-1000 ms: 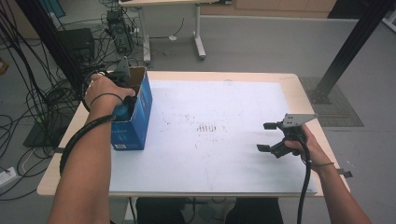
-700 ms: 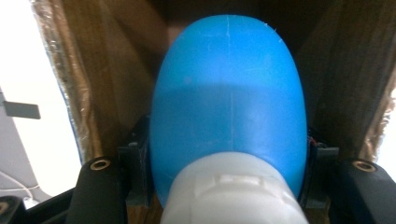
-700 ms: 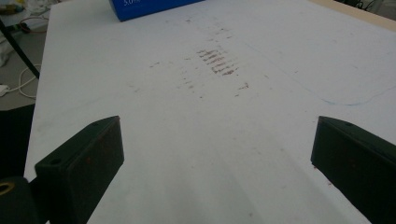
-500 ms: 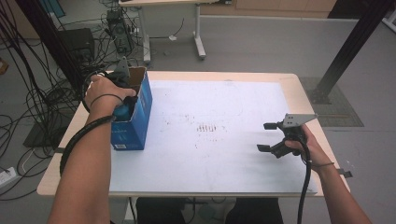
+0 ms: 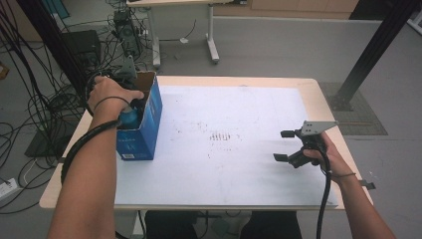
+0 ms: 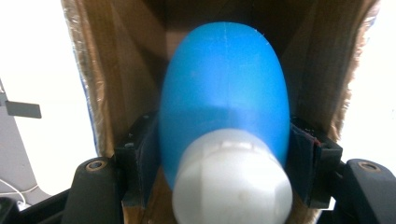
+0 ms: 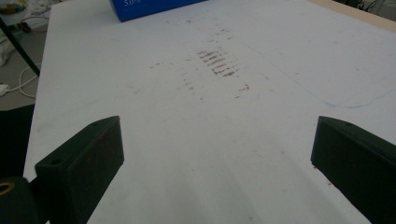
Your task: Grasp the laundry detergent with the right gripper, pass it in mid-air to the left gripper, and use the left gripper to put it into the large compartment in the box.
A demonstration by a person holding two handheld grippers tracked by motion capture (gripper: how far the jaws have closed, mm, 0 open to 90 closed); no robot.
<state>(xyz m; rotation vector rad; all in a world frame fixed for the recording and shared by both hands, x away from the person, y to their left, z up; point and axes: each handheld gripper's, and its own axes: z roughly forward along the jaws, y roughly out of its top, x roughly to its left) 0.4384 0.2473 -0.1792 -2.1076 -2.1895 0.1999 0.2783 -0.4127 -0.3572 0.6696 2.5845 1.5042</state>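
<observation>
Right now we've got the left gripper (image 6: pixel 224 186) clamped on the blue bottle (image 6: pixel 224 93), its long axis pointing down into the box (image 5: pixel 149 119), while the right gripper (image 5: pixel 288 145) sits apart-jawed well away

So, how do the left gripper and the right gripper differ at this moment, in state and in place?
The left gripper is shut on a blue bottle with a white cap, while the right gripper is open with nothing between its jaws. The left gripper reaches down into the blue cardboard box at the table's left edge; the right gripper hangs over the bare white table at its right side. Both have black jaws and are hand-held.
</observation>
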